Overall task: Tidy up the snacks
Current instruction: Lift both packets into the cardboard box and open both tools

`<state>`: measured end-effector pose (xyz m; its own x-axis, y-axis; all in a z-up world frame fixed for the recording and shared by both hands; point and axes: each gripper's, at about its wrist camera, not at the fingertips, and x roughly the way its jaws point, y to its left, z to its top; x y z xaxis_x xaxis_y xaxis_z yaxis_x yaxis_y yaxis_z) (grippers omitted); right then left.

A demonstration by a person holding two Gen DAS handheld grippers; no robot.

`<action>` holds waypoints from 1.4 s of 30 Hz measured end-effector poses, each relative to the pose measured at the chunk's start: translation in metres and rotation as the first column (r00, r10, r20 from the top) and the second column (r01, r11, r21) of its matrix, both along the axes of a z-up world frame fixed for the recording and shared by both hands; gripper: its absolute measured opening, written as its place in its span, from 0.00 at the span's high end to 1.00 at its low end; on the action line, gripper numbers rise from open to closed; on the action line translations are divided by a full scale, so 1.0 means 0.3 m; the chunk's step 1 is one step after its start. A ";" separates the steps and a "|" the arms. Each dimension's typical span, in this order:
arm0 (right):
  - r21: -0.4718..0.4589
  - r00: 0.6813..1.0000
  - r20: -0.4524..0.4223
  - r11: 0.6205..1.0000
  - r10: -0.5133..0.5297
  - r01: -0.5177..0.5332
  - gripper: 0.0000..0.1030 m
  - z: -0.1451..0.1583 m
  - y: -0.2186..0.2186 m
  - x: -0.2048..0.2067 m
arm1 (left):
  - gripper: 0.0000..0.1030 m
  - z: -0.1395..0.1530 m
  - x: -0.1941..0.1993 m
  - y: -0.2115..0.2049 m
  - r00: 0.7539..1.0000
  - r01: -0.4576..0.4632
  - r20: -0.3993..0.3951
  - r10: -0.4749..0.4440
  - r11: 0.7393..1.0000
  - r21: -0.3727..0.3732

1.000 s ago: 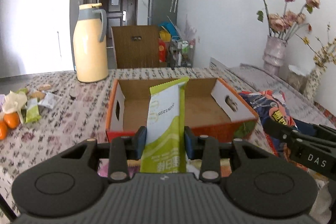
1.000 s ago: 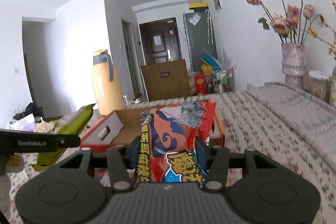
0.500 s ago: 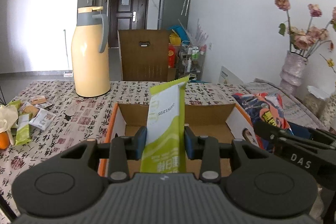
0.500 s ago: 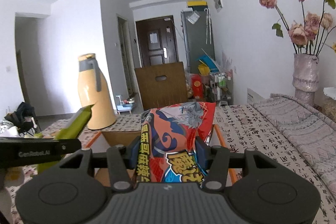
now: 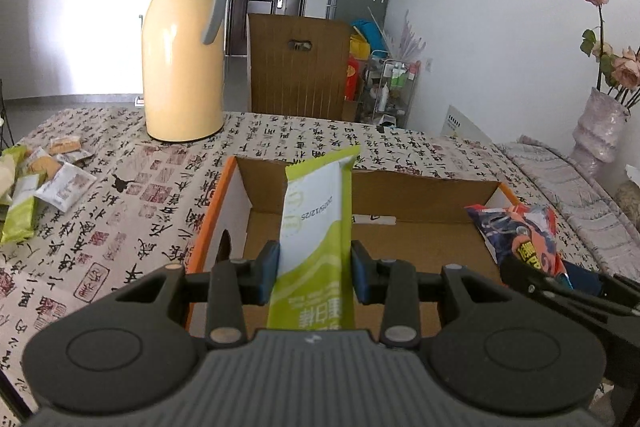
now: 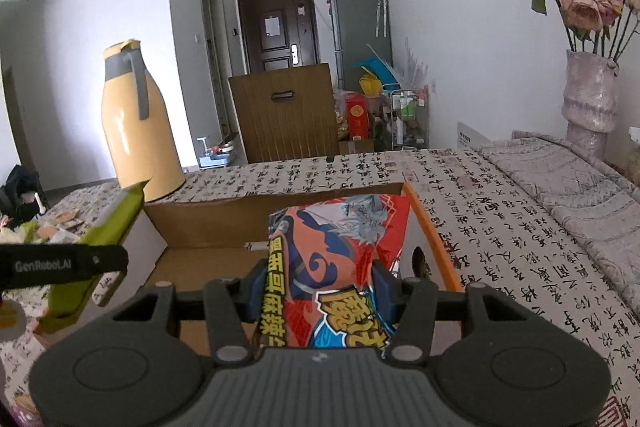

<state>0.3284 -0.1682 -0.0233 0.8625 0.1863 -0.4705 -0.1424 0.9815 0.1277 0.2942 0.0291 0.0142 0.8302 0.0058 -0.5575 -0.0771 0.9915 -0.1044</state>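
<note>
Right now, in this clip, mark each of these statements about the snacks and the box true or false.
1. The left tool grips a green-and-white packet. True.
2. The right tool is empty. False: it is shut on a red-and-blue snack bag.
3. The cardboard box already holds several snacks. False: its visible floor is bare.
4. A yellow thermos jug stands on the table beyond the box. True.
5. Loose snack packets lie on the tablecloth left of the box. True.

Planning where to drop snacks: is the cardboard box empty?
Empty as far as visible: the cardboard box shows bare floor; its near part is hidden behind the claws.
</note>
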 end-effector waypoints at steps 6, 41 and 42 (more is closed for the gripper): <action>-0.010 1.000 -0.005 1.000 0.010 -0.010 0.50 -0.013 0.006 0.003 | 0.63 -0.010 -0.004 -0.004 1.000 0.012 -0.009 -0.012 1.000 -0.008; 0.011 0.993 0.111 0.999 -0.039 0.038 0.00 0.145 -0.037 -0.150 | 0.00 0.174 -0.190 -0.029 0.989 -0.065 0.132 0.061 0.997 0.030; 0.012 0.992 0.116 0.999 -0.039 0.038 0.00 0.153 -0.039 -0.165 | 0.00 0.182 -0.207 -0.030 0.989 -0.064 0.138 0.059 0.997 0.031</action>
